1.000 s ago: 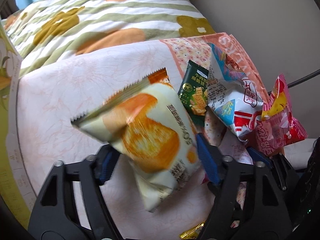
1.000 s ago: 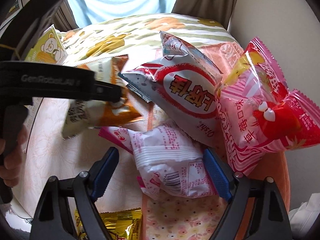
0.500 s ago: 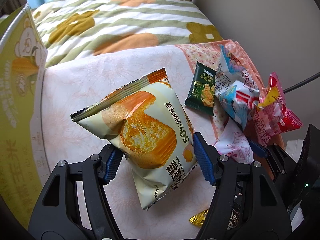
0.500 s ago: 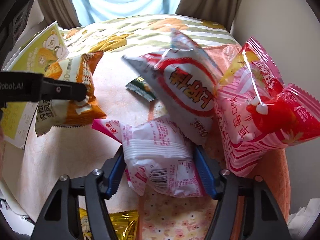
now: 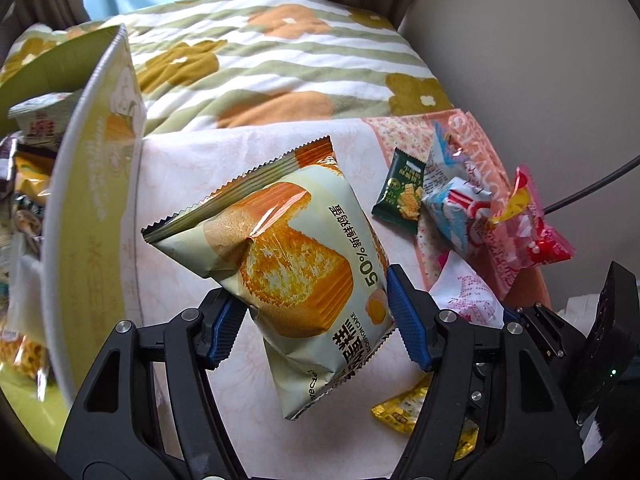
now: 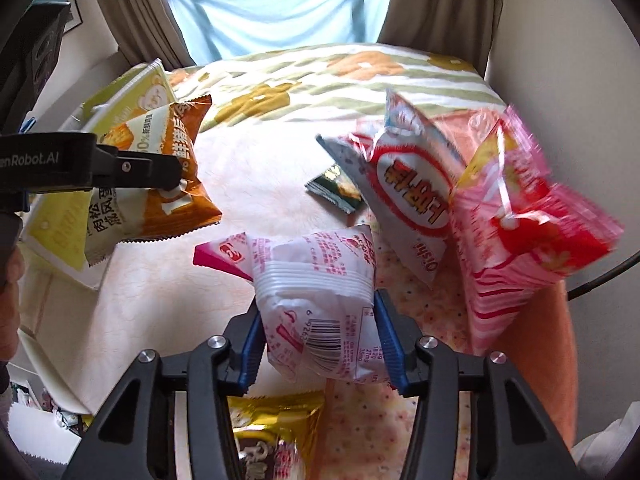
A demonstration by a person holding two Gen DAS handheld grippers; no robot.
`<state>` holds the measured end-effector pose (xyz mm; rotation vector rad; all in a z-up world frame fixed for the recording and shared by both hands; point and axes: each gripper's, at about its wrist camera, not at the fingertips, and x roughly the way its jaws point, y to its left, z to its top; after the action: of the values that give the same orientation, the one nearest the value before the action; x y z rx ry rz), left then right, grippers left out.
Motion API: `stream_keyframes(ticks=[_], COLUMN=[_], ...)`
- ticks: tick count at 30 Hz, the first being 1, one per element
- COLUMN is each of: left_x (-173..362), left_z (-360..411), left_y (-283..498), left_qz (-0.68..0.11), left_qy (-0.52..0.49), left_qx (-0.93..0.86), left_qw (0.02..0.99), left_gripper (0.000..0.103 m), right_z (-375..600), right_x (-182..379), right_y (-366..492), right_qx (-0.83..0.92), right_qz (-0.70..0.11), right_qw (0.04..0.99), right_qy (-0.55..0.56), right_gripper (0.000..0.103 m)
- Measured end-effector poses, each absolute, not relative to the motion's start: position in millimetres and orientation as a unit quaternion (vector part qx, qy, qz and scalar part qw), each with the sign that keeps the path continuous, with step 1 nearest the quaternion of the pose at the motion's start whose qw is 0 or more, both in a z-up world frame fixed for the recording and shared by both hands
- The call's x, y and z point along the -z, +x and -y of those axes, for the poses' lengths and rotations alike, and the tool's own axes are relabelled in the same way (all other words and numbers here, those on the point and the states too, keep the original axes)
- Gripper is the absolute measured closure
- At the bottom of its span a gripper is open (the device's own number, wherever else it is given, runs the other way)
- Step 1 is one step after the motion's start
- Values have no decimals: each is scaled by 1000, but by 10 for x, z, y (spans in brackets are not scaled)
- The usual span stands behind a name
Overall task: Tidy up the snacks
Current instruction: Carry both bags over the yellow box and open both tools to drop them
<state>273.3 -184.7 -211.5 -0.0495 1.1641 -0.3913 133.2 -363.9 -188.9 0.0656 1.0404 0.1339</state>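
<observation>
My left gripper [image 5: 310, 316] is shut on a cream and orange cake packet [image 5: 288, 256], held in the air above the pale cloth. That same packet [image 6: 160, 184] hangs at the left of the right wrist view, beside the open yellow-green box [image 6: 132, 96]. My right gripper [image 6: 318, 340] is shut on a white and pink snack packet [image 6: 316, 292], lifted off the cloth. A white and red puffed bag [image 6: 408, 184], a pink and red bag [image 6: 532, 232] and a small dark green packet [image 6: 336, 188] lie at the right.
The yellow-green box [image 5: 88, 208] at the left holds several snack packets. A gold packet [image 6: 276, 432] lies under the right gripper. A flowered striped blanket [image 5: 256, 64] covers the far side. A wall and a dark cable [image 5: 592, 192] bound the right.
The right jaws closed on the white and pink packet and lifted it. The left gripper rose with the cake packet and moved toward the yellow-green box, which has come into its view.
</observation>
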Motion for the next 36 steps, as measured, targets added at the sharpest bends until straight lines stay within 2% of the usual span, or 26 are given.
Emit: stream_keyframes(ticks=[11,21,27,36], left_x=[1216,648,565,819], left_z=[1508,616,-171,-1236], left_y=[2319,2150,2206,2519], left_qz=[-478,-423,-412,-460], left_qy=[-57,-97,-109,-92], left_qx=[144,86,63,75], left_qw=[865,897,902,880], left_gripper=[39,39,39,39], right_z=[3503,2787,2043,1029], right_x=[939,305,162,311], right_y=[1180,1358,1546,1884], right_qx=[-123,-189,-218,-216], right_qz=[-444,-379,-361,-386], right_qw=[888,906,906,897], right_qy=[0,-30,-29,12], right_gripper=[57,57,57,57])
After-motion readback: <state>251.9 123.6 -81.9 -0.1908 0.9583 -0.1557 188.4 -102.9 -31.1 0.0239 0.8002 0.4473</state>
